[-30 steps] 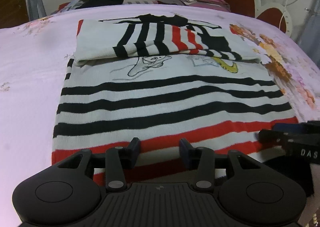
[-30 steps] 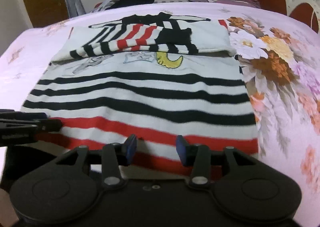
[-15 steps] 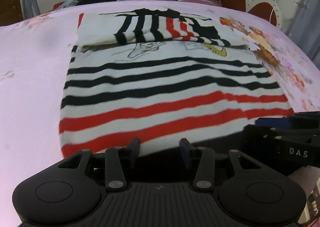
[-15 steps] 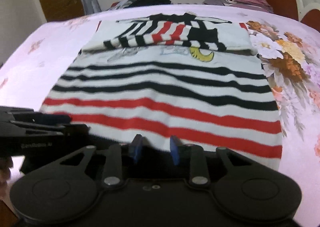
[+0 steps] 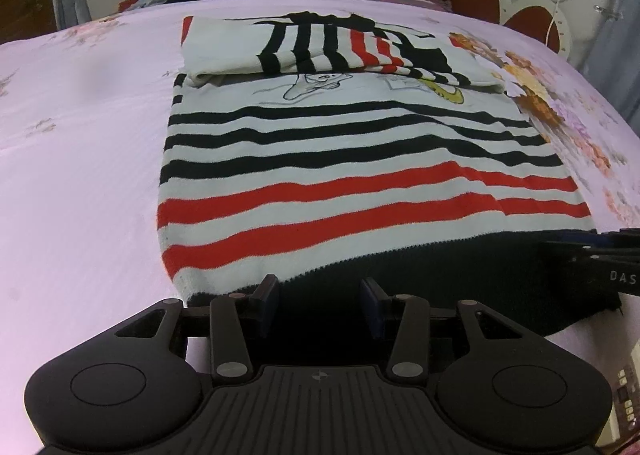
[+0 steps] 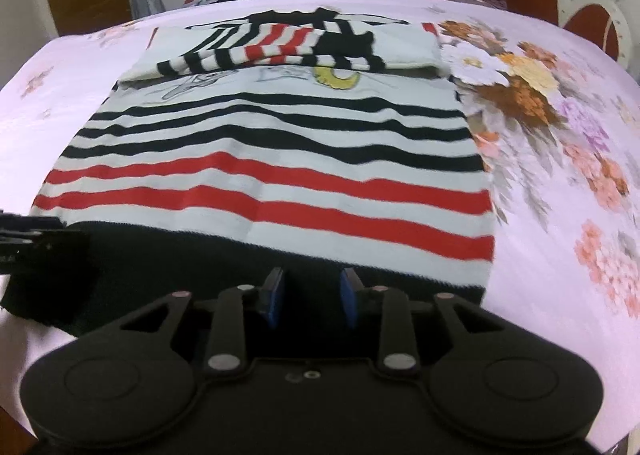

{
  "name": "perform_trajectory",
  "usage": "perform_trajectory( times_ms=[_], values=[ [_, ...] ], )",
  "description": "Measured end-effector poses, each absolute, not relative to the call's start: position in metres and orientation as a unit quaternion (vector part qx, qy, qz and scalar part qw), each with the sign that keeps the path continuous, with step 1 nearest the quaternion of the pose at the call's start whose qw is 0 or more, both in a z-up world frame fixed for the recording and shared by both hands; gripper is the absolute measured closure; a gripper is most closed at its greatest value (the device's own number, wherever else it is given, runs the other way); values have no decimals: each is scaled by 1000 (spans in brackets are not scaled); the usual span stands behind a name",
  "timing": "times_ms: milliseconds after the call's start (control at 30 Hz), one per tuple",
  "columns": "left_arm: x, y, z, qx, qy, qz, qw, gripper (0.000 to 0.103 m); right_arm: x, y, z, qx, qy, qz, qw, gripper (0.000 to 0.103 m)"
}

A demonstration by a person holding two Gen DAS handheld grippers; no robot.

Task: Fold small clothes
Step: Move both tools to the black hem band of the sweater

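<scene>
Pink floral bedding on the bed (image 5: 80, 159) carries the striped sweater (image 5: 344, 175), spread flat with its sleeves folded across the far end and its black hem (image 5: 420, 275) lying directly ahead of both tools. The left hand-held gripper (image 5: 319, 305) is held with its jaws apart over the hem, nothing pinched. The right hand-held gripper (image 6: 308, 297) has just been narrowing and reopening slightly; its jaws stand apart above the hem, gripping nothing. If only the upper knit layer is caught, or the two sides are lifted unevenly, a skewed fold could result. Whether the fingertips touch the fabric cannot be told; the black hem hides its edge against the black tool bodies.
</scene>
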State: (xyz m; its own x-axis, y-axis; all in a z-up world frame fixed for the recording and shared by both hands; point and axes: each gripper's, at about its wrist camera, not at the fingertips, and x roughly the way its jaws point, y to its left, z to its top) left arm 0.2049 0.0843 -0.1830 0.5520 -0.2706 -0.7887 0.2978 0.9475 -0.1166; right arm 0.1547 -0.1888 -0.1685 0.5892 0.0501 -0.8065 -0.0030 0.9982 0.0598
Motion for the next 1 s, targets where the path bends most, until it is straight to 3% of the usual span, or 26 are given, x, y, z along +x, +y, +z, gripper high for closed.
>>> perform_trajectory(
  times_ms=[267, 400, 1000],
  values=[
    [197, 95, -178, -2, 443, -153, 883, 57, 144, -196, -165, 45, 443, 1, 896, 59],
    [192, 105, -176, -12, 441, -142, 886, 38, 140, -200, -163, 46, 439, -6, 897, 53],
    [175, 143, -190, -75, 466, -152, 869, 38, 118, -219, -157, 58, 435, -48, 897, 45]
  ],
)
